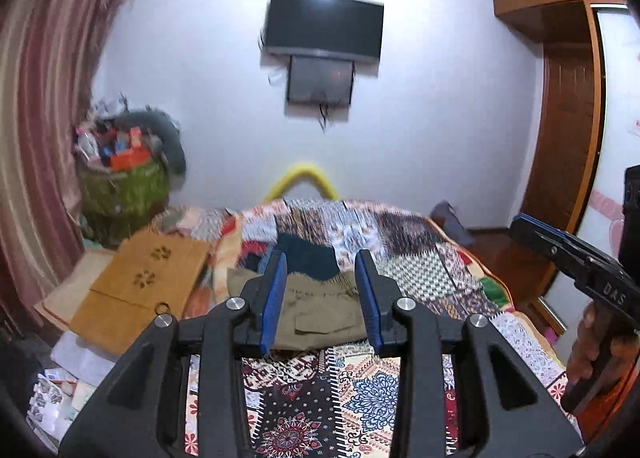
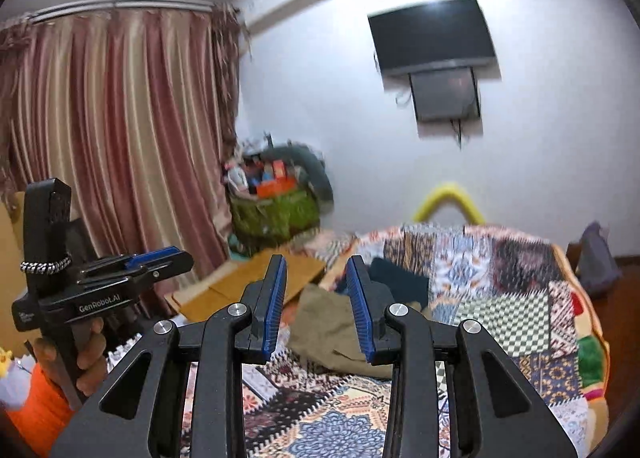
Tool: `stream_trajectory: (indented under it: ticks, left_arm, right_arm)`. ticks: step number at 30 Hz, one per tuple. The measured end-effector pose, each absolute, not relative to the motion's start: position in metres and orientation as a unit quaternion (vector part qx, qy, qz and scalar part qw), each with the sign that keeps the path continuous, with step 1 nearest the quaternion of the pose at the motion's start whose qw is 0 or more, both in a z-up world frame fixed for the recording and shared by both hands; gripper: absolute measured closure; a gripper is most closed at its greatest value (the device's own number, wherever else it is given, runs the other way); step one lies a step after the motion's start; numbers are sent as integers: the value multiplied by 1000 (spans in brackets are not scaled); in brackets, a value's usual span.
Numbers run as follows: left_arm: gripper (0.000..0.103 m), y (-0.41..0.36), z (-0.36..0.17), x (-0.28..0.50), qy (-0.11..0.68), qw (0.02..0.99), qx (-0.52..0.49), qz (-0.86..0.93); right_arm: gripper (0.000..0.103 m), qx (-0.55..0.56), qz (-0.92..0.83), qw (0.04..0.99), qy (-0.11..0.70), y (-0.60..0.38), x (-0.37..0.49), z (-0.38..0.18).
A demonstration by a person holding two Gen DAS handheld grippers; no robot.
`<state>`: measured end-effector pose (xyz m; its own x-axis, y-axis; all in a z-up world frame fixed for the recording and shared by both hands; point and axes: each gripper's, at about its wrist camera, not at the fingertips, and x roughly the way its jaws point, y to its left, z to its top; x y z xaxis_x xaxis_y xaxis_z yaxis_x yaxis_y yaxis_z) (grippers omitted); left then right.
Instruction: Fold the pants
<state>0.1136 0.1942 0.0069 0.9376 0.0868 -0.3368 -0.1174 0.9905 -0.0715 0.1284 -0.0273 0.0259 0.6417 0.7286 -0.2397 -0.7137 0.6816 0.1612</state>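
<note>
- Plainly, the khaki pants (image 1: 320,310) lie in a compact bundle on the bed (image 1: 424,270), on its patchwork quilt and towards the side nearest the brown cardboard (image 1: 132,290); a dark teal garment (image 1: 306,258) sits just behind them, touching or overlapping their far edge.
- The cloth looks like a light woven cotton: soft, limp, not fragile, and likely to sag and slide out of shape once lifted. I judge a flap pocket to be showing on the near face, so the layers there will be thicker.
- The best hold would be at two spread points on one edge, such as a waistband or hem, one point per side, so the fabric hangs flat instead of bunching.
- In the left wrist view the bundle looks about as wide as it is deep, with its near edge running across the frame. Which end is the waist I cannot tell, nor the long axis with any certainty.
- The left hand-held gripper (image 1: 322,298) is raised clear of the bed, its jaws parted and nothing between the blue pads (image 1: 276,298).
- The right hand-held gripper (image 2: 318,304) likewise hovers above the quilt, its jaws apart and empty; a hand (image 2: 86,362) holds the other tool at the left of that view.
</note>
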Motion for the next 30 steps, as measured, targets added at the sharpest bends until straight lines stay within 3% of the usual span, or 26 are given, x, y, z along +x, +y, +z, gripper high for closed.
stream_trajectory:
  ticks: [1, 3, 5, 10, 11, 13, 30]
  left_arm:
    - [62, 188, 9, 104, 159, 984, -38, 63]
    - [43, 176, 10, 89, 140, 987, -24, 81]
    - [35, 168, 9, 78, 129, 988, -15, 87]
    - [7, 149, 4, 60, 120, 989, -5, 86]
    - [0, 146, 4, 56, 116, 990, -5, 80]
    - [0, 143, 1, 52, 112, 991, -3, 76]
    - [0, 141, -4, 39, 109, 991, -10, 72]
  right_arm:
    - [72, 30, 395, 908, 137, -30, 121, 25]
    - [68, 34, 386, 913, 128, -34, 107, 21]
    - [58, 30, 368, 921, 121, -36, 97, 17]
    - [16, 37, 338, 933, 114, -43, 86, 12]
    - [13, 41, 332, 936, 114, -46, 87, 12]
    - [0, 46, 316, 941, 113, -50, 89, 13]
    - [0, 17, 302, 947, 105, -56, 66, 9]
